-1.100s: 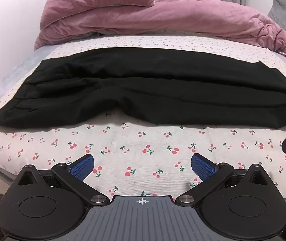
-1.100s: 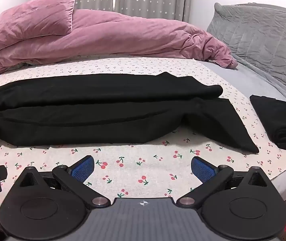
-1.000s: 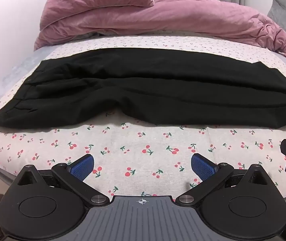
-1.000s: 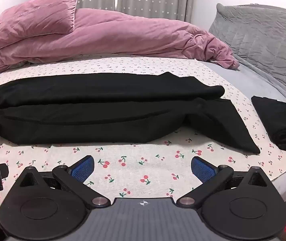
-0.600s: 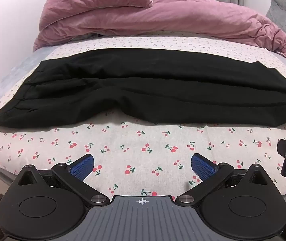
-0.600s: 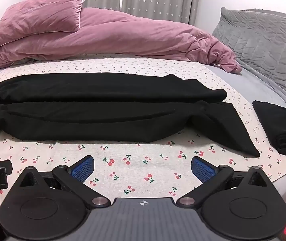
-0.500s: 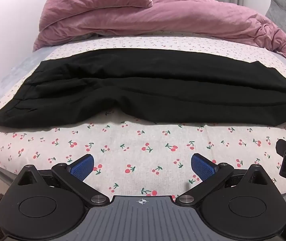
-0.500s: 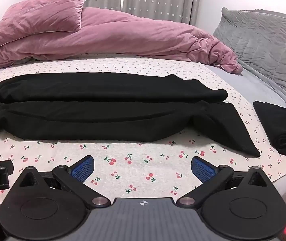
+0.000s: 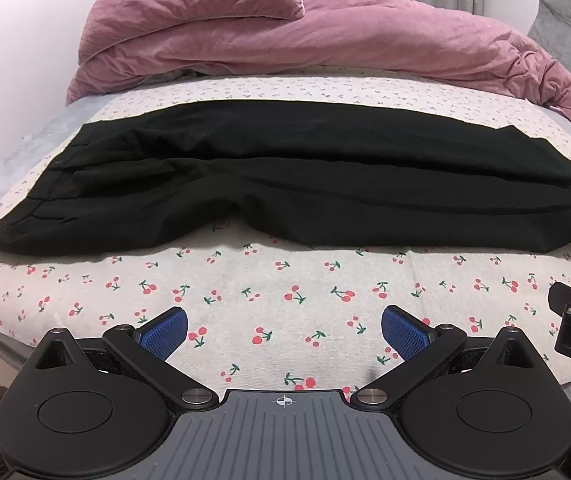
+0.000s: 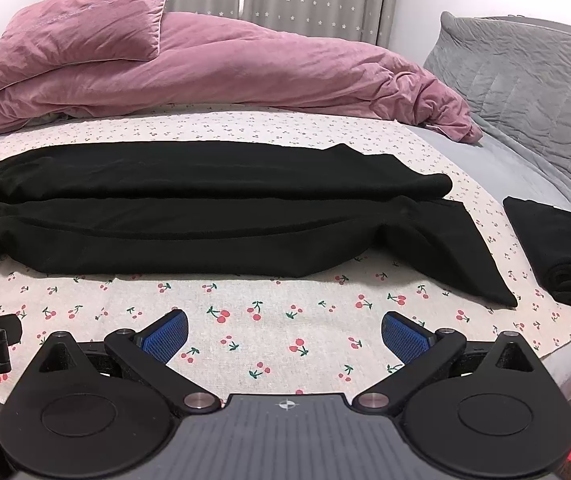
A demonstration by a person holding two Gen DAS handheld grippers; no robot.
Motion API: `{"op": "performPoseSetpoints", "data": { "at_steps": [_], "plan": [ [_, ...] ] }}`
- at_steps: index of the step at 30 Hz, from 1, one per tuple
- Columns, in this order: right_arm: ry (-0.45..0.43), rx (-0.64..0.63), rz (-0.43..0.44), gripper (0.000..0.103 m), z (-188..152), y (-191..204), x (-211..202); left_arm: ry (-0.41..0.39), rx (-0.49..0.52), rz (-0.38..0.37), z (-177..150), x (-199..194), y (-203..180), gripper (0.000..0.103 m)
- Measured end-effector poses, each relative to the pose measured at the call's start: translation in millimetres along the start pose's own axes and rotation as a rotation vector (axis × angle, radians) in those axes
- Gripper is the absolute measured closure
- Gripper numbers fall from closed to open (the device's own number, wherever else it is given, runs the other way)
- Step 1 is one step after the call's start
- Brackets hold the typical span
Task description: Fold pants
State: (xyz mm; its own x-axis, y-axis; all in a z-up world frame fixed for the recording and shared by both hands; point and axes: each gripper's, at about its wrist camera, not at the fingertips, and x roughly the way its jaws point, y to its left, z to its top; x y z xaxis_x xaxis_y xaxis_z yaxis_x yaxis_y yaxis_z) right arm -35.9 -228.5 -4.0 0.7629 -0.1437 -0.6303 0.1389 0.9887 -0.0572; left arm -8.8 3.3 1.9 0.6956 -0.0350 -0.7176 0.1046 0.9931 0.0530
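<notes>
Black pants (image 9: 269,184) lie lengthwise across the cherry-print sheet (image 9: 285,292), one leg folded over the other, waistband at the left. In the right wrist view the pants (image 10: 213,232) end at the right with the lower leg's cuff (image 10: 465,264) splayed toward me. My left gripper (image 9: 284,330) is open and empty, over the sheet in front of the pants. My right gripper (image 10: 284,330) is open and empty, over the sheet in front of the leg end. Each gripper's body shows at the edge of the other's view.
A pink duvet (image 10: 245,68) and pink pillow (image 10: 85,28) are heaped at the back of the bed. A grey quilted pillow (image 10: 525,80) stands at the right. Another folded black garment (image 10: 557,248) lies at the right bed edge. The near bed edge runs below the grippers.
Both grippers have drifted slightly; the right wrist view has shifted a little so the pants sit lower and farther right. Both stay open. The pants have not moved.
</notes>
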Motion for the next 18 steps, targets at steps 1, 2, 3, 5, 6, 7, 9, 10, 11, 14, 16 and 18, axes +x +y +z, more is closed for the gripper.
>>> {"op": "performPoseSetpoints", "data": {
  "at_steps": [1, 2, 3, 5, 6, 7, 9, 10, 11, 14, 16, 18],
  "plan": [
    [0.0, -0.001, 0.002, 0.0, 0.6, -0.1, 0.0, 0.001, 0.001, 0.0, 0.2, 0.2, 0.2, 0.0],
    [0.0, -0.002, 0.004, 0.0, 0.7, 0.5, -0.1, 0.0, 0.003, 0.0, 0.2, 0.3, 0.3, 0.0],
    [0.0, -0.003, 0.004, 0.0, 0.6, 0.7, -0.4, 0.0, 0.003, 0.0, 0.2, 0.4, 0.3, 0.0],
    [-0.001, -0.003, 0.004, 0.0, 0.5, 0.6, -0.5, 0.001, 0.003, -0.004, 0.8, 0.5, 0.9, 0.0],
    [0.0, -0.003, 0.005, 0.0, 0.5, 0.7, -0.5, 0.0, 0.003, -0.004, 0.6, 0.7, 1.1, 0.0],
    [0.0, -0.003, 0.005, 0.0, 0.5, 0.9, -0.4, 0.0, 0.003, -0.004, 0.7, 0.7, 1.4, 0.0],
    [0.003, -0.004, 0.003, 0.0, 0.6, 1.4, -0.2, -0.002, 0.002, -0.004, 0.5, 0.6, 1.9, 0.0],
    [0.004, -0.005, 0.003, 0.0, 1.3, 1.8, 0.2, -0.003, 0.0, -0.003, 0.2, 0.7, 2.2, 0.0],
    [0.004, -0.007, 0.003, 0.0, 1.4, 2.3, 0.1, -0.003, -0.001, -0.003, 0.1, 1.0, 2.9, 0.0],
    [0.004, -0.009, 0.002, 0.0, 1.8, 3.8, -0.6, -0.006, -0.001, 0.003, 0.5, 0.6, 2.8, 0.0],
    [0.004, -0.009, 0.001, 0.0, 1.5, 3.7, -0.5, -0.008, -0.001, 0.003, 0.7, 0.4, 3.0, 0.0],
    [0.004, -0.008, 0.001, 0.0, 1.8, 4.1, -0.8, -0.007, -0.002, -0.001, 0.9, 0.1, 2.9, 0.0]
  ]
}}
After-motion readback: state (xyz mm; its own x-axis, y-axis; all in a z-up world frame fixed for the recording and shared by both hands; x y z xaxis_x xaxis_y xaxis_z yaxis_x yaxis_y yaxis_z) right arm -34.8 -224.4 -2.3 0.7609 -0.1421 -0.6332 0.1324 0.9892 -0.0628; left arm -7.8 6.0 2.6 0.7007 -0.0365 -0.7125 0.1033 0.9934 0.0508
